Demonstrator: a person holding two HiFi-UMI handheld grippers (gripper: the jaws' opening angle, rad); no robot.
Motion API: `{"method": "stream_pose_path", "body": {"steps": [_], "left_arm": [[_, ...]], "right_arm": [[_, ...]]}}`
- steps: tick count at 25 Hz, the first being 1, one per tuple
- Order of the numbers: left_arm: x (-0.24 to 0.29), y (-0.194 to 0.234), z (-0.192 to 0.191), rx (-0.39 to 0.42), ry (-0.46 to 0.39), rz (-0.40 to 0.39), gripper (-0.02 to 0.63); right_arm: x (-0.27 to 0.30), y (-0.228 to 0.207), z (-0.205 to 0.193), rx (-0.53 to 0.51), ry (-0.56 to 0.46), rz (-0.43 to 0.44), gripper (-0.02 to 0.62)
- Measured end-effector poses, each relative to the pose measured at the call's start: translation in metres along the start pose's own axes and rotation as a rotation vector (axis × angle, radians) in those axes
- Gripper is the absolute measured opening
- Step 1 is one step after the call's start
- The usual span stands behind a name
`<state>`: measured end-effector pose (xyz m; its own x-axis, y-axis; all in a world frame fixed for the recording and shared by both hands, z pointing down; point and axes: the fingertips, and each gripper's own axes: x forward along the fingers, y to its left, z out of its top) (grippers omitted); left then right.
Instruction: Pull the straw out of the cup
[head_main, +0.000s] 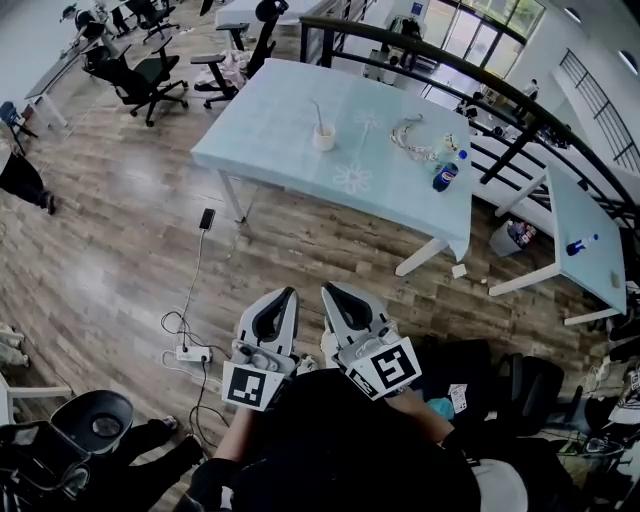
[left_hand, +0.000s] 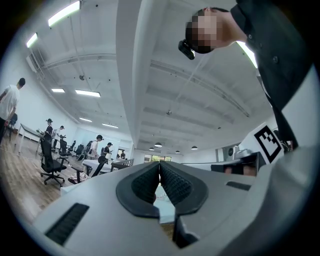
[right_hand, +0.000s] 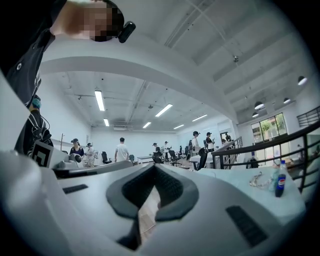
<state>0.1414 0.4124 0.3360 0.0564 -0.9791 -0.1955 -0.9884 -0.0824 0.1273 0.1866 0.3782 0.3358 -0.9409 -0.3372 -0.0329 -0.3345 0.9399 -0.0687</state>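
A small white cup (head_main: 323, 137) with a thin straw (head_main: 318, 113) leaning in it stands near the middle of a light blue table (head_main: 270, 130), far ahead of me in the head view. Both grippers are held close to my body, well short of the table. The left gripper (head_main: 285, 294) (left_hand: 159, 166) has its dark ribbed pads pressed together with nothing between them. Beside it, the right gripper (head_main: 330, 290) (right_hand: 154, 168) is also shut and empty. Neither gripper view shows the cup clearly.
A blue-labelled bottle (head_main: 445, 175) (right_hand: 281, 178) and a crumpled clear wrapper (head_main: 412, 136) lie on the table's right part. A phone (head_main: 207, 219), cables and a power strip (head_main: 190, 352) lie on the wooden floor between me and the table. A second table (head_main: 585, 220), a black railing (head_main: 500, 100) and office chairs (head_main: 150, 75) surround it.
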Motion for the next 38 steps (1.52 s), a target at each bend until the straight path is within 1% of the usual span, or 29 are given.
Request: {"method": "stream_pose_path", "body": {"steps": [8, 13, 17, 25, 34, 38], "left_arm": [[0.015, 0.004, -0.004, 0.021, -0.018, -0.030, 0.014], [0.034, 0.020, -0.012, 0.014, 0.000, -0.016, 0.014], [0.055, 0.034, -0.012, 0.016, 0.003, -0.020, 0.014], [0.111, 0.061, -0.022, 0.015, 0.016, -0.028, 0.014], [0.197, 0.086, -0.026, 0.018, 0.029, -0.035, 0.014], [0.230, 0.100, -0.025, 0.023, 0.021, -0.025, 0.014]], "right_arm": [[0.017, -0.011, -0.006, 0.003, -0.006, 0.015, 0.009], [0.038, -0.023, -0.010, 0.022, 0.000, 0.042, 0.009], [0.056, -0.041, -0.011, 0.032, 0.001, 0.038, 0.009], [0.097, -0.094, -0.014, 0.044, 0.016, 0.014, 0.009], [0.145, -0.165, -0.003, 0.051, 0.025, 0.018, 0.009], [0.168, -0.192, 0.002, 0.053, 0.021, 0.024, 0.009]]}}
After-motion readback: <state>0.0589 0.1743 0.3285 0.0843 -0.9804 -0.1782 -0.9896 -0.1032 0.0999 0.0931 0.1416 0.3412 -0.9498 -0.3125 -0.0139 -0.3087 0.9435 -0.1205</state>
